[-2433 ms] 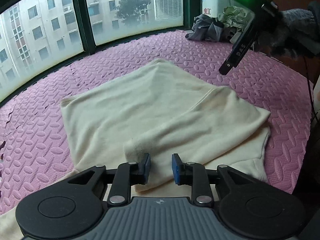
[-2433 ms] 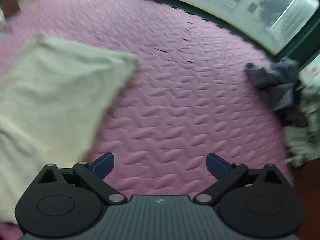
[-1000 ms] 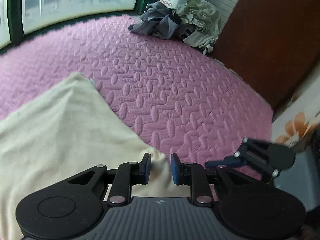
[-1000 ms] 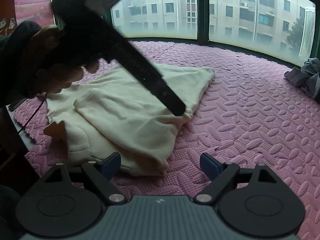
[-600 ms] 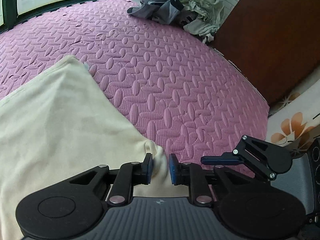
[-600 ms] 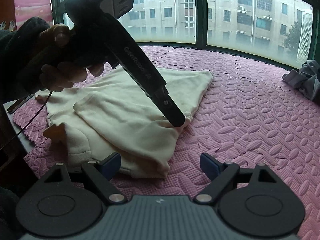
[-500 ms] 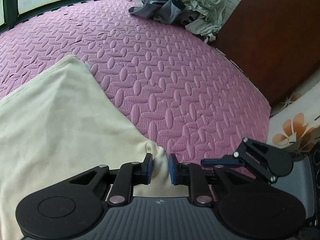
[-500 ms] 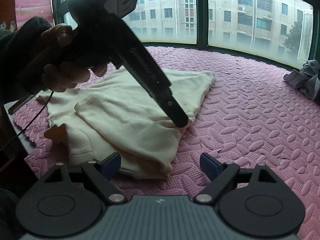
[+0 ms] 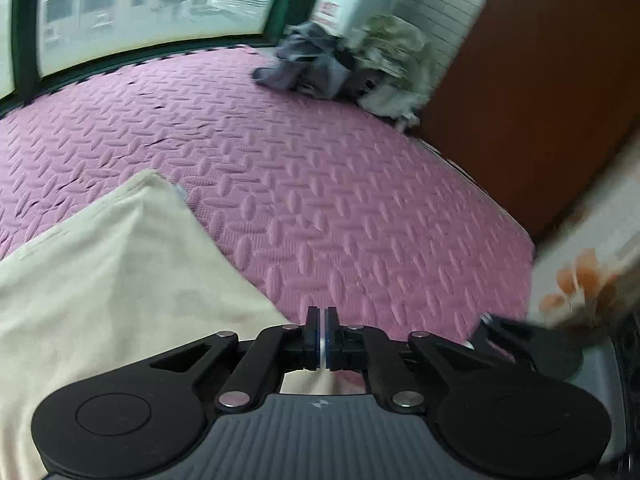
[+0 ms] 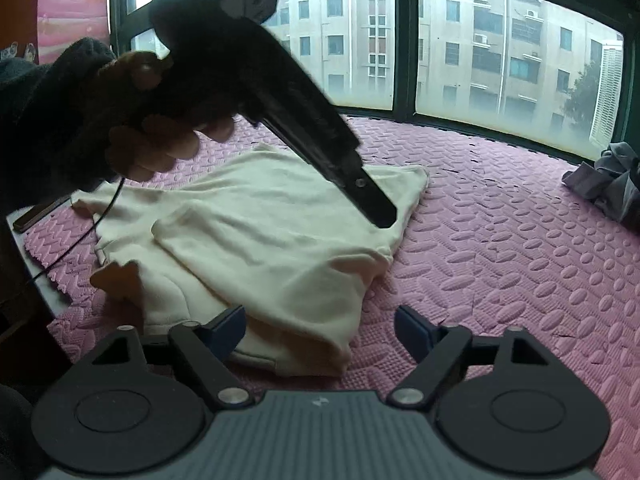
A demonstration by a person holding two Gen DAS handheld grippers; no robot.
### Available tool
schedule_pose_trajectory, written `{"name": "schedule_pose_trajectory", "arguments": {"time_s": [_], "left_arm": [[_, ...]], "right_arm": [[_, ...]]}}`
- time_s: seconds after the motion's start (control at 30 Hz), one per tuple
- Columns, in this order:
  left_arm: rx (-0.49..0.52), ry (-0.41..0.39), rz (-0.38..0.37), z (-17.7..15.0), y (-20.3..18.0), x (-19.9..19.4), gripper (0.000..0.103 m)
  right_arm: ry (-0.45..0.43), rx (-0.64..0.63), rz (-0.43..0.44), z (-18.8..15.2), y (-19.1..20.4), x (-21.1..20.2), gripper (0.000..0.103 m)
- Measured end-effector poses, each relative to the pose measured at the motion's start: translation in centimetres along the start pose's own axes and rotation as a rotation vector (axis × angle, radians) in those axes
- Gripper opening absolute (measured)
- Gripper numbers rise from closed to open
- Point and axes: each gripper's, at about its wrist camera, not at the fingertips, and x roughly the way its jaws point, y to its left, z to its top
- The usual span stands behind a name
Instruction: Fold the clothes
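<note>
A cream garment (image 10: 280,232) lies folded on the pink foam mat (image 10: 500,264). A hand (image 10: 152,152) holds my left gripper (image 10: 380,218), which slants down to the garment's right edge. In the left wrist view my left gripper (image 9: 321,336) has its jaws together, with a pale sliver of the cream garment (image 9: 120,280) pinched between the blue pads. My right gripper (image 10: 320,330) is wide and closing. The garment's near folded corner lies between its fingers (image 10: 228,328), and the pads do not press on it.
A heap of grey and pale clothes (image 9: 328,68) sits at the mat's far corner, also seen as grey cloth (image 10: 608,184). A brown wooden panel (image 9: 540,100) bounds the right side. Windows (image 10: 500,48) run along the back. A thin cable (image 10: 80,236) trails near the mat's left edge.
The left jaws have gone from a gap around the garment's corner to closed on it. The right jaws have narrowed slightly. The left gripper's tip has shifted a little up and to the right.
</note>
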Motion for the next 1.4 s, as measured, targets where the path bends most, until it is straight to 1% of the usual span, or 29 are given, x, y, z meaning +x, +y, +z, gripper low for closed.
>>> {"name": "schedule_pose_trajectory", "arguments": {"time_s": [0.03,0.07,0.1,0.13,0.23,0.27,0.3,0.33,0.37,0.47,0.53,0.6,0.67,0.7,0.73,0.8,0.87,0.93,1.03,1.1,1.17,1.23,1.3,1.33,1.37,1.4], "left_arm": [[0.008,0.006,0.009,-0.2,-0.1,0.0,0.018],[0.015,0.012,0.02,-0.3,-0.2,0.1,0.028],[0.024,0.017,0.038,-0.4,-0.4,0.3,0.029],[0.024,0.029,0.04,-0.6,-0.4,0.7,0.029],[0.02,0.068,0.039,-0.9,-0.4,2.0,0.021],[0.031,0.068,0.05,-1.1,-0.6,2.3,0.014],[0.043,0.056,0.061,-1.2,-0.8,2.3,0.011],[0.057,0.034,0.077,-1.3,-1.1,2.0,0.01],[0.067,0.012,0.086,-1.4,-1.3,1.7,0.009],[0.072,-0.043,0.095,-1.3,-1.2,0.8,0.009],[0.058,-0.061,0.086,-1.2,-0.9,0.5,0.009],[0.029,-0.07,0.097,-1.2,-0.5,0.7,0.01],[0.007,-0.086,0.094,-1.2,-0.1,0.7,0.013],[-0.008,-0.089,0.105,-1.1,0.0,0.6,0.023],[-0.012,-0.099,0.108,-1.2,0.1,0.1,0.027],[-0.017,-0.122,0.11,-1.3,0.2,-1.0,0.028],[0.006,-0.146,0.139,-1.9,0.2,-2.6,0.027],[0.018,-0.152,0.172,-2.8,0.3,-3.9,0.026],[0.023,-0.135,0.211,-4.8,0.5,-5.1,0.026],[0.016,-0.109,0.243,-6.5,0.7,-5.6,0.026],[-0.008,-0.077,0.282,-8.1,1.2,-5.9,0.026],[-0.033,-0.062,0.296,-9.4,1.9,-6.3,0.026],[-0.041,-0.043,0.332,-10.5,2.3,-6.5,0.026],[-0.046,-0.048,0.334,-11.2,2.6,-6.8,0.027],[-0.057,-0.062,0.329,-11.8,2.9,-7.2,0.028],[-0.068,-0.071,0.324,-12.2,3.1,-7.5,0.028]], "right_arm": [[0.008,0.001,0.0,0.0,-0.1,0.1,0.071],[0.017,0.006,0.0,-0.1,-0.2,0.2,0.068],[0.024,0.013,0.0,-0.1,-0.4,0.3,0.066],[0.028,0.022,0.0,-0.2,-0.5,0.4,0.065],[0.024,0.038,0.003,-0.3,-0.7,0.2,0.054],[0.022,0.042,0.006,-0.3,-0.7,0.2,0.048],[0.018,0.047,0.01,-0.4,-0.7,0.1,0.042],[0.013,0.051,0.015,-0.4,-0.7,0.0,0.038],[0.009,0.048,0.015,-0.5,-0.5,0.0,0.032],[0.0,0.022,0.002,-0.7,0.0,-0.1,0.023],[-0.001,0.005,-0.007,-0.8,0.2,-0.1,0.022],[0.001,-0.025,-0.018,-0.9,0.6,-0.1,0.022],[0.01,-0.056,-0.02,-0.8,0.9,-0.4,0.022],[0.015,-0.071,-0.02,-0.8,1.0,-0.5,0.023],[0.02,-0.073,-0.015,-0.7,0.9,-0.8,0.023],[0.024,-0.052,0.0,-0.4,0.5,-1.6,0.024],[0.013,-0.031,-0.001,0.1,0.1,-2.5,0.024],[-0.004,-0.006,-0.014,0.9,-0.3,-2.9,0.024],[-0.028,0.041,-0.009,2.4,-0.6,-1.9,0.024],[-0.041,0.074,0.013,3.3,-0.5,-0.7,0.024],[-0.035,0.083,0.027,4.0,-0.2,1.0,0.024],[-0.018,0.069,-0.002,4.2,-0.1,2.6,0.024],[0.007,0.056,-0.056,4.2,-0.4,4.1,0.024],[0.018,0.068,-0.083,4.0,-1.0,4.5,0.023],[0.023,0.089,-0.093,3.9,-1.6,4.6,0.019],[0.025,0.105,-0.105,3.8,-2.0,4.5,0.017]]}}
